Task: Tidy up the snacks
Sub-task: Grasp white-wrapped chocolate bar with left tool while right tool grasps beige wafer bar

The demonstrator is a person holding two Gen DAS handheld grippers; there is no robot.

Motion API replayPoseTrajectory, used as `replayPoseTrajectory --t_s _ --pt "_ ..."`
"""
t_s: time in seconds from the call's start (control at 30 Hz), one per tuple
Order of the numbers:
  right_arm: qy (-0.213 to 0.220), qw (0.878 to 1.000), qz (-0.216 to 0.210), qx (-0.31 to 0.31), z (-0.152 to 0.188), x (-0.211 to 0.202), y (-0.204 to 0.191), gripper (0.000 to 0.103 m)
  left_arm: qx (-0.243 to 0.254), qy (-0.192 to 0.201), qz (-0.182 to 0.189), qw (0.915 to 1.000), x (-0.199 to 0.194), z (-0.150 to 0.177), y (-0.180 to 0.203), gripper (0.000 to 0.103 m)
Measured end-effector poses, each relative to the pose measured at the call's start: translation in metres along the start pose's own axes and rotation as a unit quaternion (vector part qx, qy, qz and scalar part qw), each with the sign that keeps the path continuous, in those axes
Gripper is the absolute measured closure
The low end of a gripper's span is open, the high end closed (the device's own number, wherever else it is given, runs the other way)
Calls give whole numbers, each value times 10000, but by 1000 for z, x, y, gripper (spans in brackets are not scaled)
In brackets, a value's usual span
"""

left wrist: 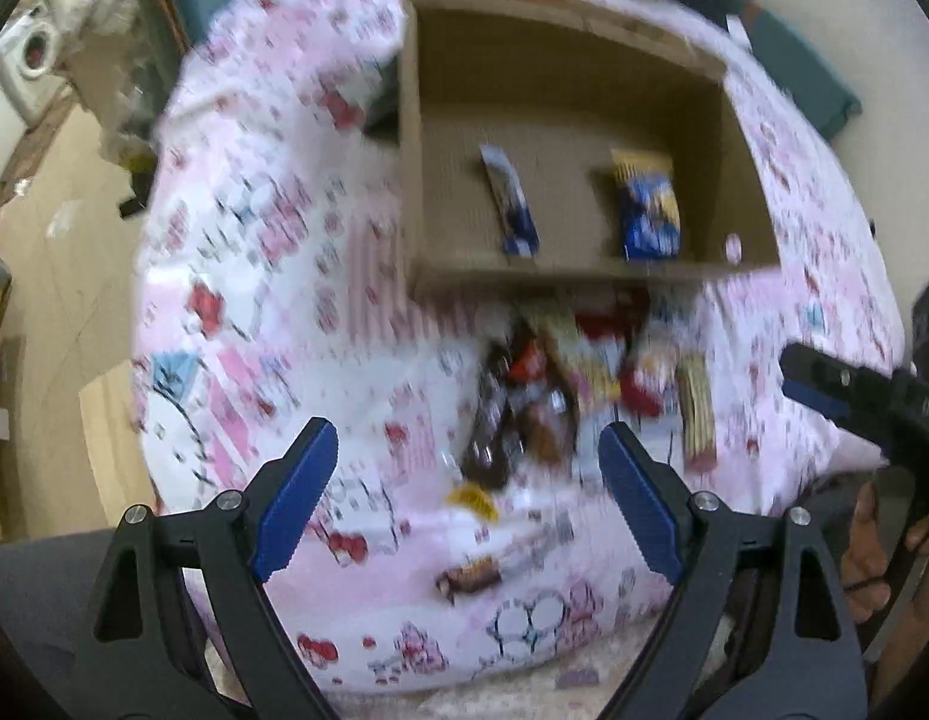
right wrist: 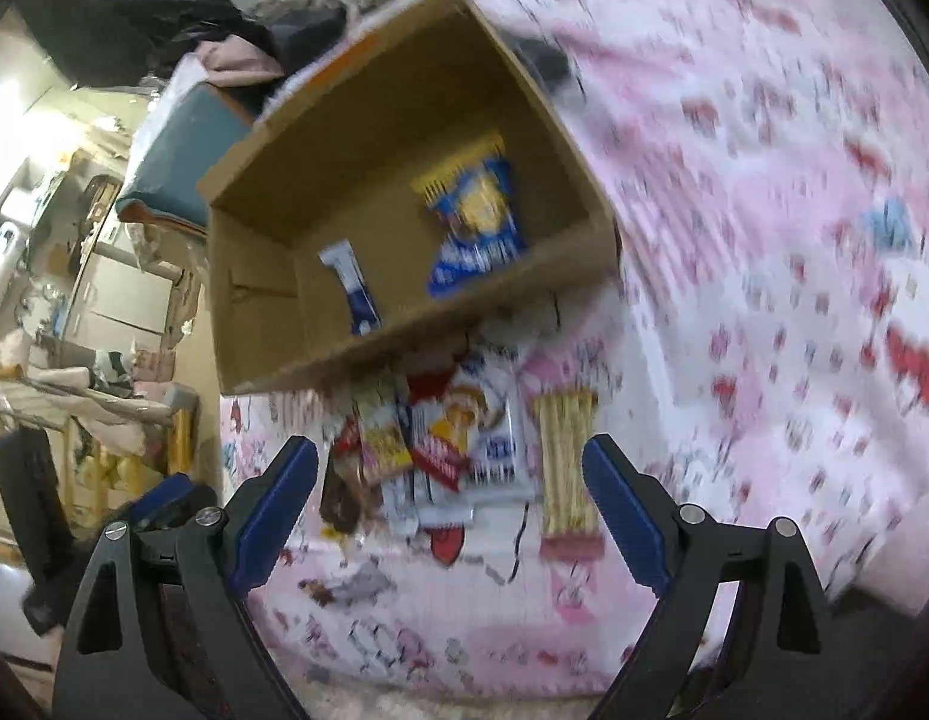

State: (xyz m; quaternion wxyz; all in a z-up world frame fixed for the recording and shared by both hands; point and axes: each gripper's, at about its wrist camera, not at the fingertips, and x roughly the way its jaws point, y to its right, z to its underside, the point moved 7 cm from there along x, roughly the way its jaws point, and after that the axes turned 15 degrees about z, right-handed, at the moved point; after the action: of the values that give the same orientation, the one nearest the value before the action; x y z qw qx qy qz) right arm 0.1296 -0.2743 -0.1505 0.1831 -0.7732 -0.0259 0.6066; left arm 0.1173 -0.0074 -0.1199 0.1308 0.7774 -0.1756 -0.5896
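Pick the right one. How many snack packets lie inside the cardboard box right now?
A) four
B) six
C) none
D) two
D: the cardboard box holds only a slim blue-and-white packet and a wider blue-and-yellow packet; the rest of the snacks lie in a pile outside it on the pink cloth.

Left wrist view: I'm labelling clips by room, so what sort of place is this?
Probably a cluttered bedroom at home: a pink cartoon-print bedspread carries the cardboard box and snack pile, and a washing machine stands beyond.
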Motion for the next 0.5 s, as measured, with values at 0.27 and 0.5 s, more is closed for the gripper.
replayPoseTrajectory --t_s 0.27,0.5 --pt "-235 9986 138 456 1 12 19 11 -93 -655 68 9978 30 20 -1 16" --pt "-235 9966 38 794 -8 10 30 11 24 -1161 69 9932 47 38 -1 24"
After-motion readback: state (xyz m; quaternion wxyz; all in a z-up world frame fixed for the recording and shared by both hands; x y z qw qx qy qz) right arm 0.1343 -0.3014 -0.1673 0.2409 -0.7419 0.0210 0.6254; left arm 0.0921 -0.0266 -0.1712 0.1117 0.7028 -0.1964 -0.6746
